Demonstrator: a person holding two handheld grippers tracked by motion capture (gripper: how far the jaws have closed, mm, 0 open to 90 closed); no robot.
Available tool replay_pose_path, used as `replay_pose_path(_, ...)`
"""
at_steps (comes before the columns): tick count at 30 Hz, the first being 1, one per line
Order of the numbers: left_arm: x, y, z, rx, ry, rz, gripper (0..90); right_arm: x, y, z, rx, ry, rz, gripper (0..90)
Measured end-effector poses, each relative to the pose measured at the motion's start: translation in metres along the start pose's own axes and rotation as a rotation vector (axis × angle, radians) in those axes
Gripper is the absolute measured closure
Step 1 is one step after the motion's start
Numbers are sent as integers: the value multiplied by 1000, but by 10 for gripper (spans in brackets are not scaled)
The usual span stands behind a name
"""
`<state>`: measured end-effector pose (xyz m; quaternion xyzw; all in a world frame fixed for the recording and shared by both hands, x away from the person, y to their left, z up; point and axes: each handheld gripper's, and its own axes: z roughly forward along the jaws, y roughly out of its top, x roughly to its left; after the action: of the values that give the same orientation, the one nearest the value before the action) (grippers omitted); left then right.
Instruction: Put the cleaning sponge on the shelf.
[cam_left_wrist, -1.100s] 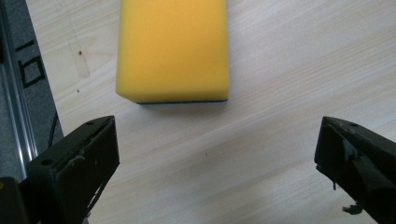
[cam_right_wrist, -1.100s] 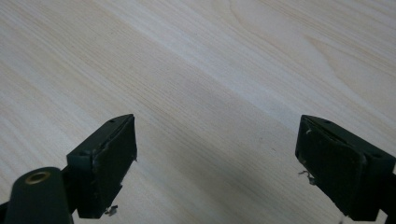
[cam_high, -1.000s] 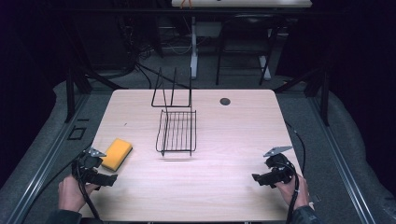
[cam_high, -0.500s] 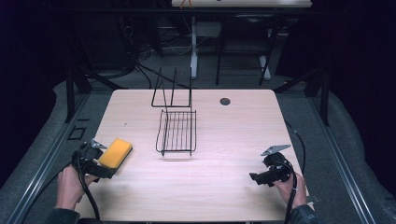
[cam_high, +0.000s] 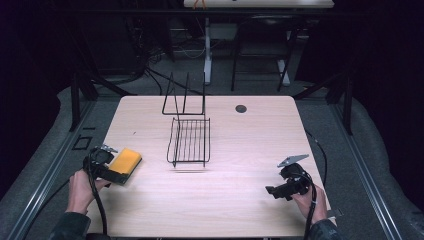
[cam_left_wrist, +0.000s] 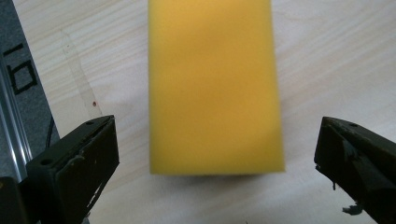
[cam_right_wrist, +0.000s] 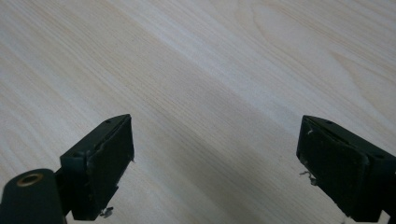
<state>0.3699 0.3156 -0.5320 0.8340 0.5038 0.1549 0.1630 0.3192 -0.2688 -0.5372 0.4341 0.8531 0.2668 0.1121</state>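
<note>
A yellow sponge (cam_high: 125, 160) lies flat near the table's left edge; in the left gripper view the sponge (cam_left_wrist: 212, 86) sits just ahead of the jaws. My left gripper (cam_high: 111, 168) is right at the sponge's near end, open, jaws spread wider than the sponge and not touching it (cam_left_wrist: 217, 163). My right gripper (cam_high: 272, 190) hovers low over bare wood at the front right, open with nothing between its jaws (cam_right_wrist: 215, 163). A black wire rack (cam_high: 189, 140) stands at the table's middle.
A taller wire divider (cam_high: 184, 97) stands behind the rack. A small dark round hole (cam_high: 241, 108) marks the far table top. The table's left edge and a metal rail (cam_left_wrist: 14, 121) lie close beside the left gripper.
My left gripper has shifted left and forward, lining up behind the sponge's near end. The right gripper has edged slightly left. The sponge has not moved.
</note>
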Motion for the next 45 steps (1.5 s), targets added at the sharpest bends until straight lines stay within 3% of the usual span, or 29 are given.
replay_pose_path(6, 3, 0, 10, -26, 4, -24, 0, -2, -1, -2, -10, -4, 7, 108)
replay_pose_path(14, 6, -5, 23, 0, -6, -55, 5, -1, -1, -1, -3, 5, 5, 109)
replay_pose_path(16, 6, -5, 24, 2, -20, -60, 34, -1, -1, -1, -3, 4, 4, 110)
replay_pose_path(19, 7, -6, 26, 9, -36, -54, 167, -1, -1, 0, 0, 11, 9, 113)
replay_pose_path(21, 6, -7, 28, 24, -39, -48, 188, -1, -1, -1, 1, 21, 9, 113)
replay_pose_path(45, -2, -1, 4, -31, 4, -31, 222, -2, -2, -2, -4, 9, 0, 117)
